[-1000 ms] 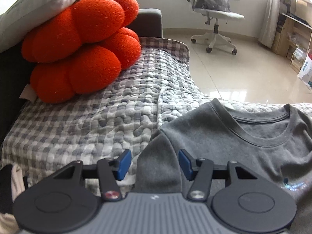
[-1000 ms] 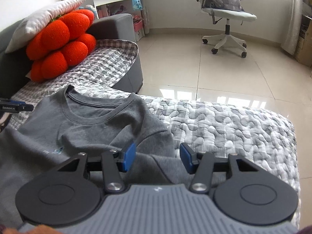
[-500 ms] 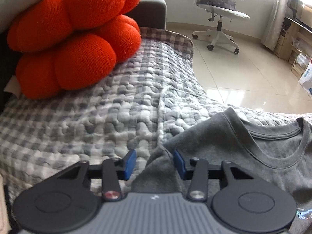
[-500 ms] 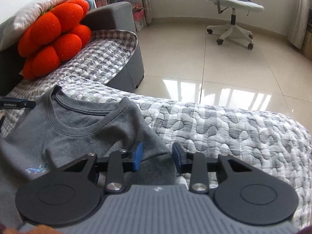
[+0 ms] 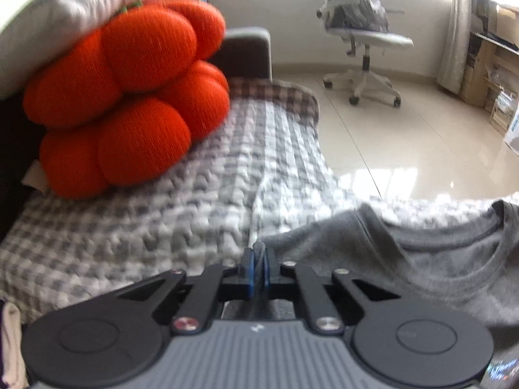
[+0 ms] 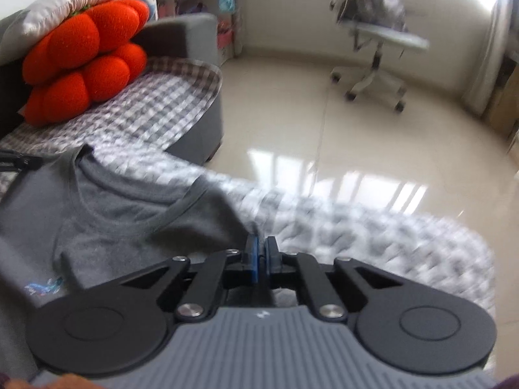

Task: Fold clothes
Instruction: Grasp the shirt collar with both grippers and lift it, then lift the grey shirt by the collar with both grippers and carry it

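The grey T-shirt [image 5: 431,259] lies spread across the lower right of the left wrist view and the lower left of the right wrist view, resting on a grey-and-white checked quilt [image 5: 168,227] that covers a sofa. Its round neckline faces the far side of the frame, toward the tiled floor.

The left gripper [image 5: 258,267] has its blue pads clenched together with a thin fold of grey cloth pinched between them, at the shoulder or sleeve edge at bottom centre of its view. The right gripper [image 6: 260,259] is clamped the same way at the opposite shoulder edge; motion blur softens that frame, so how much fabric it has caught is hard to judge, though a sliver of grey seems to sit between the pads.

The shirt looks like light, soft knit: limp, not fragile, with no stiffness of its own. It will probably sag and drape from wherever it is pinched, and a thin single layer could slip out of a shallow bite. The two shoulder points by the sleeve seams are sensible holds, since they keep the top edge taut and level for a fold.

An orange pumpkin-shaped cushion [image 5: 129,103] sits at upper left, well apart from the shirt.
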The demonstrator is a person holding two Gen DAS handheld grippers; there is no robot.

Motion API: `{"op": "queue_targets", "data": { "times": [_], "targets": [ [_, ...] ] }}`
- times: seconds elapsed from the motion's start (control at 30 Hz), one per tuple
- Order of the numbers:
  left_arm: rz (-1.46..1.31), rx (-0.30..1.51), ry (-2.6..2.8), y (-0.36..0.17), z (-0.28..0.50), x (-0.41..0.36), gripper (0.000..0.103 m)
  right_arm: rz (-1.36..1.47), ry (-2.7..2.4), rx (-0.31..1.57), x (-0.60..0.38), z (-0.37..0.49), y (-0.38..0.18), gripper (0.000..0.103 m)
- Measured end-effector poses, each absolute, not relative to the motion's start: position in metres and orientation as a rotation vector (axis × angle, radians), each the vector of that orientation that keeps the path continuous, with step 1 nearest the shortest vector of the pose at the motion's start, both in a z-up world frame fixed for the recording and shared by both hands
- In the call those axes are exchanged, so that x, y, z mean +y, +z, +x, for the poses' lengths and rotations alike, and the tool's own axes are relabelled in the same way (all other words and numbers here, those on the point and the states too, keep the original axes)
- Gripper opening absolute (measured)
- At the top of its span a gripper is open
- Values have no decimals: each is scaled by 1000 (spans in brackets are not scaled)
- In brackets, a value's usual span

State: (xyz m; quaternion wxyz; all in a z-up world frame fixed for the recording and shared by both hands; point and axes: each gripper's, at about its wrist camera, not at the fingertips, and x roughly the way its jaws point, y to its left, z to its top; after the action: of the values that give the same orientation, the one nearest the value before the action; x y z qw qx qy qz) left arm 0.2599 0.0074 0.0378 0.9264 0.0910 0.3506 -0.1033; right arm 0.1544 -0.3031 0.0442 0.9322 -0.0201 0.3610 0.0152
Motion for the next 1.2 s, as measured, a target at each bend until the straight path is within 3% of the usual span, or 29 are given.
{"op": "queue_targets", "data": {
  "times": [0.27, 0.43, 1.03, 1.2],
  "targets": [
    [189, 583, -132, 66, 265, -6, 5, -166, -63, 601, -297, 162, 70, 4],
    [179, 579, -97, 57, 279, -14, 5, -202, -105, 559, -296, 180, 70, 4],
    [267, 627, -25, -16, 301, -31, 7, -222, -158, 709, -298, 234, -13, 5],
    [274, 600, -12, -6, 292, -36, 17, -157, -132, 706, -303, 227, 2, 14]
  ]
}}
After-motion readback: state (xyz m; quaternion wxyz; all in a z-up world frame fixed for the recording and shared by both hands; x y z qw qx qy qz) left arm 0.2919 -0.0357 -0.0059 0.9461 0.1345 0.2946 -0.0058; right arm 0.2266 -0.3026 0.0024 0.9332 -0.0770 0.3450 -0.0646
